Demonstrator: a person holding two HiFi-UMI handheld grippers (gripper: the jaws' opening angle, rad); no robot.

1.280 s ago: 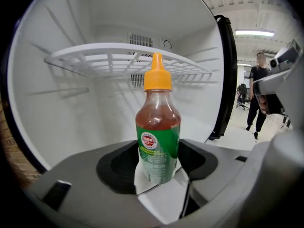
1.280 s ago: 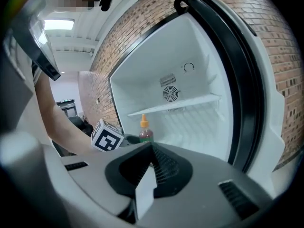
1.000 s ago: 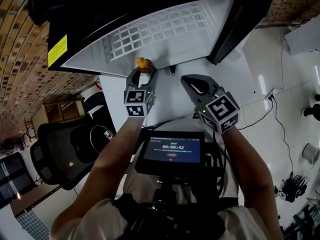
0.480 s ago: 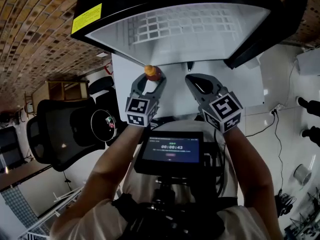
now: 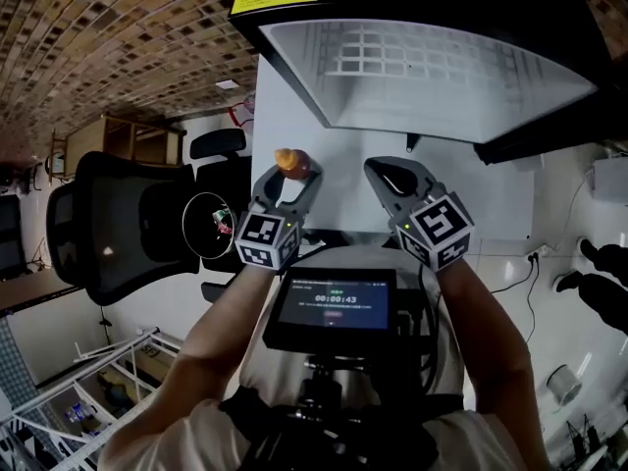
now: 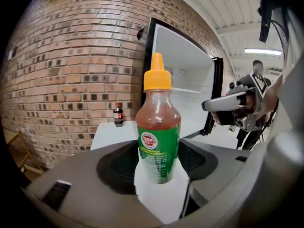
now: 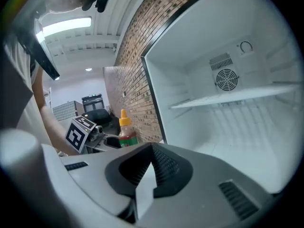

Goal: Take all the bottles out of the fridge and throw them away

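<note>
Holding the orange-capped bottle (image 6: 158, 127) outside the bare fridge (image 7: 199, 61), the left gripper (image 5: 292, 177) has only the binning left; right gripper (image 5: 391, 175) closed, empty

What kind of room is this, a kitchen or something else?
Probably a lab or office workspace rather than a home kitchen. An open fridge stands beside a bare brick wall, a black office chair sits nearby, and a strip light runs along the ceiling.
</note>
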